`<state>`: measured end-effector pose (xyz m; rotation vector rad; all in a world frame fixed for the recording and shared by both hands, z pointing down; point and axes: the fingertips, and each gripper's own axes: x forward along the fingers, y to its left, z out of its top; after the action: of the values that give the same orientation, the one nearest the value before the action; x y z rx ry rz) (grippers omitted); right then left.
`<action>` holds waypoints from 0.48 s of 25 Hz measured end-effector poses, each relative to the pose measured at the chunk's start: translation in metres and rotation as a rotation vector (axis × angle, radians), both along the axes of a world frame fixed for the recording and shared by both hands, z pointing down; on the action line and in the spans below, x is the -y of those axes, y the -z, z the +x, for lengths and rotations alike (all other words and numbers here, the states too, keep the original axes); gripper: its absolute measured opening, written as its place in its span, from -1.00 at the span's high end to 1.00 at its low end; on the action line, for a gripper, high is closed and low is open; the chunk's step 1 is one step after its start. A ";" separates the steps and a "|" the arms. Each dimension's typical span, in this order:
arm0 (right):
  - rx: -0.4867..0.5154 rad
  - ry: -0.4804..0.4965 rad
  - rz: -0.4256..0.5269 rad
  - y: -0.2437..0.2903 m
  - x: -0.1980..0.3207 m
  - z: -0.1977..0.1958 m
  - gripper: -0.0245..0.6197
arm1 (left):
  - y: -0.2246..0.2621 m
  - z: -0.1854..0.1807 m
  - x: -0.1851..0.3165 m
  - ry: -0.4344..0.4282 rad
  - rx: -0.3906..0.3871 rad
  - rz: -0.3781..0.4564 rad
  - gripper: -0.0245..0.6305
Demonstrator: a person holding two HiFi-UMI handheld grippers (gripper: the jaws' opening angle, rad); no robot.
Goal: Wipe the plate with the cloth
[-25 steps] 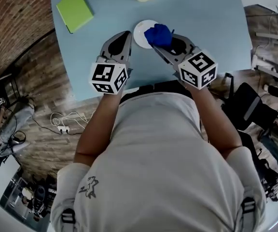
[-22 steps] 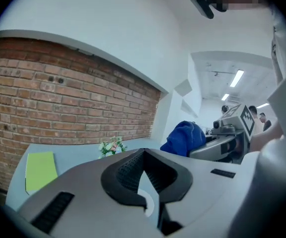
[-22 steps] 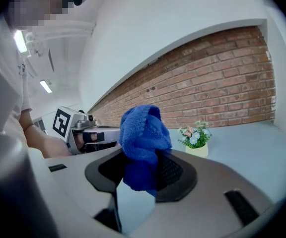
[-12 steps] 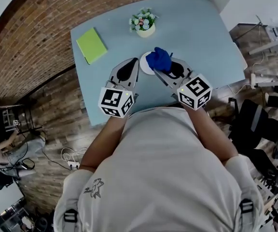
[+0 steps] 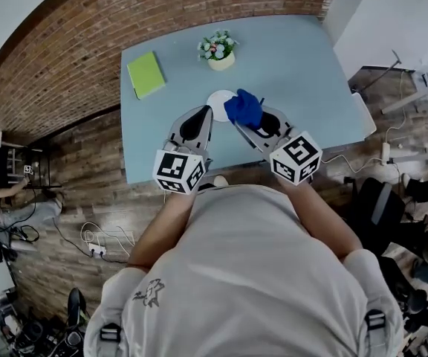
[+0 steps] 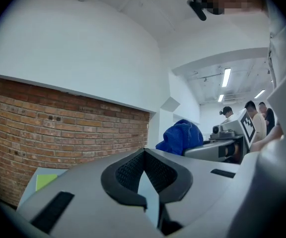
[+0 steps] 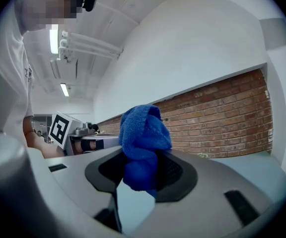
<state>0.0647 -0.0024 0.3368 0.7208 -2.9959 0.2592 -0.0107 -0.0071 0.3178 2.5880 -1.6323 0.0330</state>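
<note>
A small white plate (image 5: 218,99) lies near the middle of the light blue table (image 5: 296,58). My right gripper (image 5: 242,120) is shut on a bunched blue cloth (image 5: 244,108), which covers the plate's right edge in the head view. Seen from the right gripper view, the cloth (image 7: 143,145) stands up out of the closed jaws (image 7: 145,171). My left gripper (image 5: 206,110) is shut and empty, beside the plate's left edge in the head view. In the left gripper view, its jaws (image 6: 144,156) meet with nothing between them, and the cloth (image 6: 181,137) shows to the right. Both grippers point level, above the table.
A green notebook (image 5: 146,74) lies at the table's far left, and a small flower pot (image 5: 218,49) stands beyond the plate. A brick wall (image 5: 88,21) runs behind the table. Chairs, cables and equipment (image 5: 392,199) crowd the floor around it.
Both grippers have risen from the table together, the right one still holding the cloth. The head view has pulled back, so the table looks smaller and more of the room shows.
</note>
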 end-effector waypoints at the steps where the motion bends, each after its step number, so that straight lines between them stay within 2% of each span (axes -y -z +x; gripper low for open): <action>1: -0.001 0.010 0.002 0.001 -0.009 0.010 0.45 | 0.002 0.008 -0.010 0.013 -0.006 0.003 0.91; 6: 0.007 0.055 0.019 0.003 -0.050 0.052 0.45 | 0.001 0.047 -0.059 0.076 -0.018 0.024 0.91; 12: 0.006 0.092 0.034 0.000 -0.109 0.099 0.45 | -0.008 0.092 -0.114 0.110 -0.048 0.000 0.91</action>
<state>0.1638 0.1065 0.3370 0.5831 -3.0363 0.2073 0.0811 0.1071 0.3256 2.4738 -1.7547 -0.0357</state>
